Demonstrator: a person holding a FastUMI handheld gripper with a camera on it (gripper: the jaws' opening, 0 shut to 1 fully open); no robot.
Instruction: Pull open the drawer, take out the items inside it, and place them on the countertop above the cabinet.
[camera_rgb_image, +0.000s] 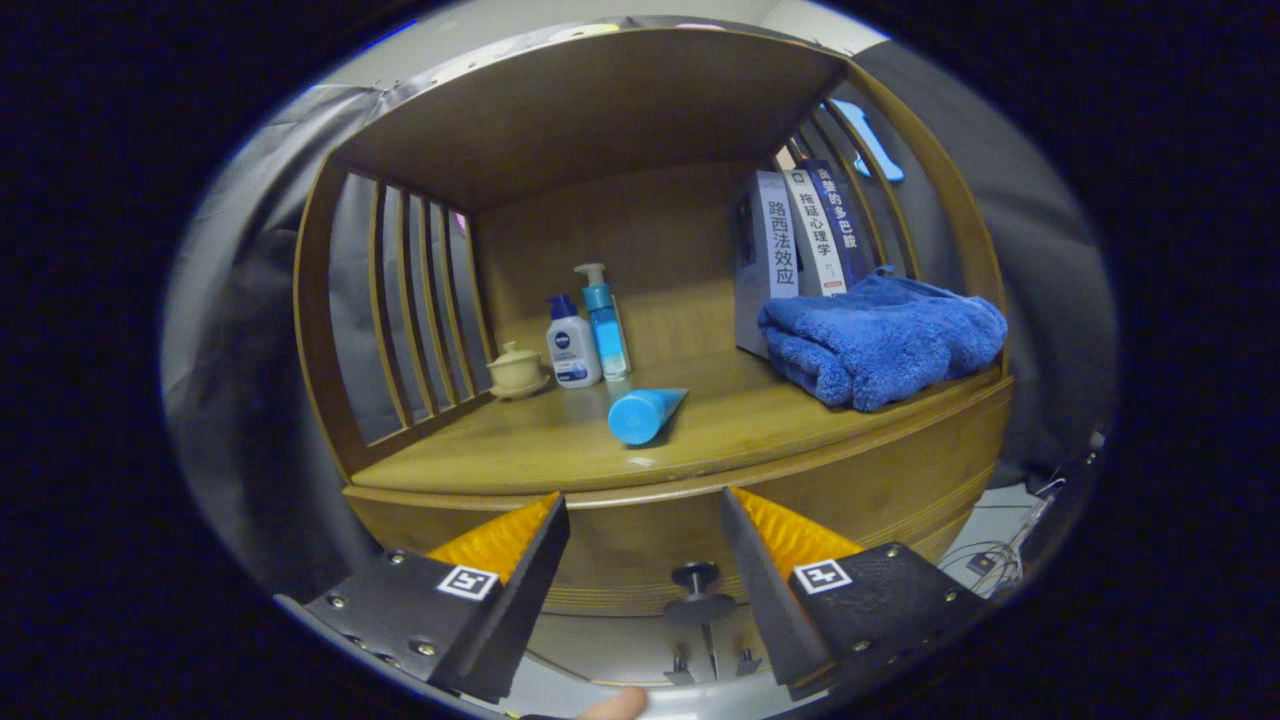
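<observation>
The gripper (645, 520) hovers before a wooden cabinet, jaws wide and empty, lined up either side of the drawer knob (697, 580) just ahead. The drawer (640, 550) looks closed beneath the counter (520, 455), ready for pulling.

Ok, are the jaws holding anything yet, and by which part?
Nothing is held. The gripper is open, its jaws apart in front of the drawer front, with the drawer knob between them, untouched.

A staged home corner inside a booth: a wooden cabinet (640, 300) with slatted sides carries toiletry bottles (588, 335) near its back left corner, upright books (800, 235) and a folded blue towel (880, 340) at its right edge, black cloth (250, 380) behind.
</observation>
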